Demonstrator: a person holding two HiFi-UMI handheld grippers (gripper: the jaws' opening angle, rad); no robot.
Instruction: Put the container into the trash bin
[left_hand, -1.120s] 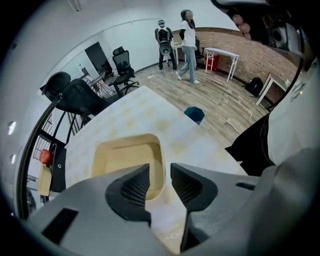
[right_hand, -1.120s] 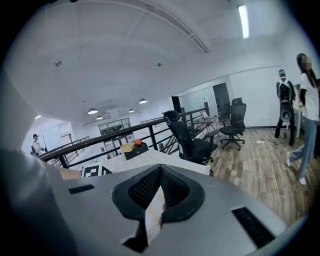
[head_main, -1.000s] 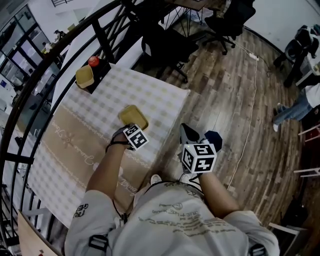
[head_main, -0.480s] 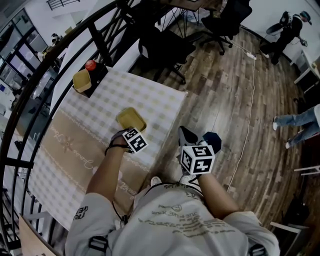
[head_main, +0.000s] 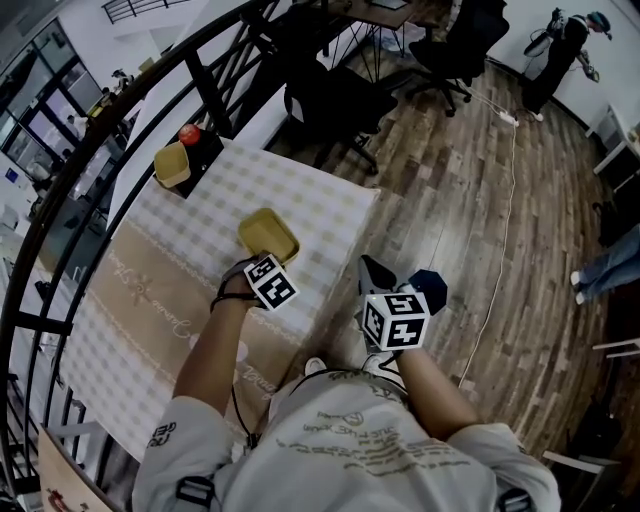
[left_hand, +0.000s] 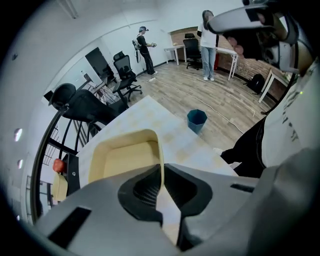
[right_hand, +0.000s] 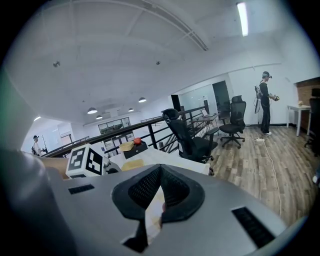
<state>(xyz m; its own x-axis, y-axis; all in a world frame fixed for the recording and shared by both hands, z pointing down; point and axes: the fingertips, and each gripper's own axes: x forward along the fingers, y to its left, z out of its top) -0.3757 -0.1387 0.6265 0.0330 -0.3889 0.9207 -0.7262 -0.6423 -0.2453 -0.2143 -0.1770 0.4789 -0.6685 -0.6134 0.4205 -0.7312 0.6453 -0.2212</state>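
A shallow yellow container (head_main: 268, 235) is over the checked table (head_main: 150, 260), near its right edge. My left gripper (head_main: 258, 256) points steeply down at the container's near rim. In the left gripper view the container (left_hand: 125, 160) has its right wall between the jaws of my left gripper (left_hand: 162, 167), which are closing, the pads pressing on it. The dark blue trash bin (head_main: 428, 280) stands on the wood floor right of the table and shows as well in the left gripper view as the trash bin (left_hand: 197, 120). My right gripper (head_main: 378, 270) hangs beside the bin; the right gripper (right_hand: 160, 172) is shut and empty.
A second yellow container (head_main: 172, 163) and a red object (head_main: 187, 135) sit on a black stand at the table's far left corner. A black railing (head_main: 60, 200) curves along the left. Office chairs (head_main: 330, 100) stand beyond the table. A cable (head_main: 505, 200) runs across the floor.
My left gripper has risen slightly with the container's rim in its jaws. The right gripper has stayed where it was. A person in the background has walked away.
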